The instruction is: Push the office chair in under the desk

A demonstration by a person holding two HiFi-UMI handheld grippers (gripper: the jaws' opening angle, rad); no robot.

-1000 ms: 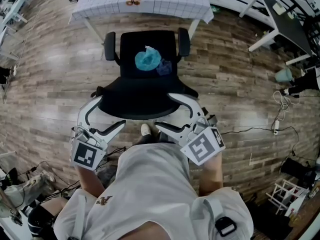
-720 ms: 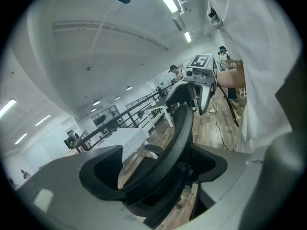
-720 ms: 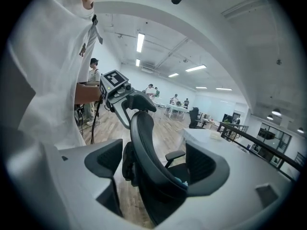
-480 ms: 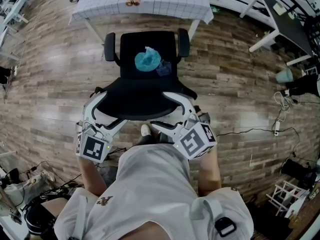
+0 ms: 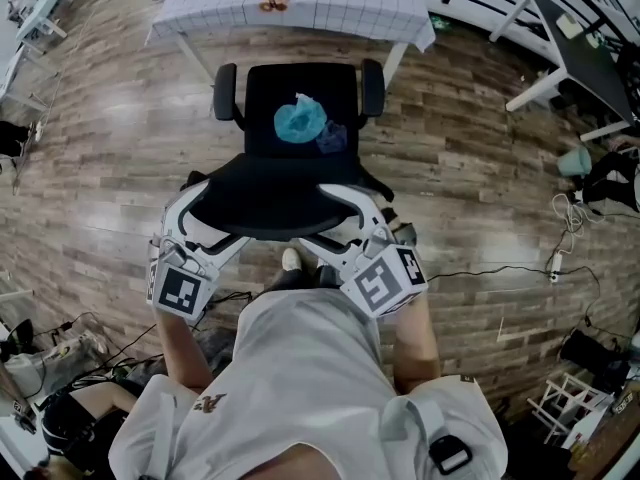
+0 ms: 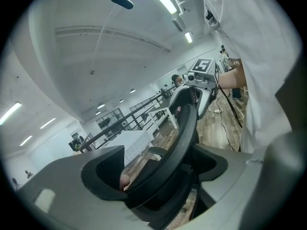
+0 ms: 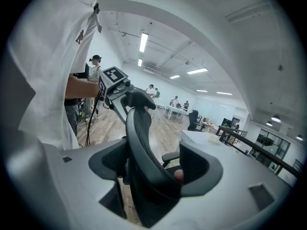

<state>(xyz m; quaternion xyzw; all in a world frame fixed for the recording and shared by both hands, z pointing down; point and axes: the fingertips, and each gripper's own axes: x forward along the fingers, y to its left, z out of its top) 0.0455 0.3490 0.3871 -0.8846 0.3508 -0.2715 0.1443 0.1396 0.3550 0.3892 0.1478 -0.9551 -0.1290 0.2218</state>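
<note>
Looking down in the head view: the office chair [image 5: 300, 118] is standing at frame centre on the wood floor [image 5: 470, 158], its seat facing the desk [image 5: 300, 3] at the top edge. The seat front is lying just short of the desk's edge, so the chair is not yet going under. A teal bundle [image 5: 300, 120] is sitting loose on the seat. The backrest [image 5: 275, 203] is curving across just above the person's chest, with the left gripper [image 5: 215, 218] straddling its left end and the right gripper [image 5: 318, 215] its right end. Moving to the left gripper view: the jaws are standing wide but bearing on the backrest rim, which is running up between them, and a pink pad [image 6: 124, 178] is touching its inner face. Moving to the right gripper view: the jaws have just been closing, with the rim between them, and they are now pressing it from both sides, a pad [image 7: 178, 175] lying against it. Judging the handling: the chair is looking fairly heavy, and the base is hidden under the seat, so how freely it moves is not showing. The rim is looking stiff, the panel inside it probably giving, so holding the rim at both ends seems right. Uneven pushing could be swivelling the seat and sending an armrest [image 5: 224, 90] against the desk's leg.
</note>
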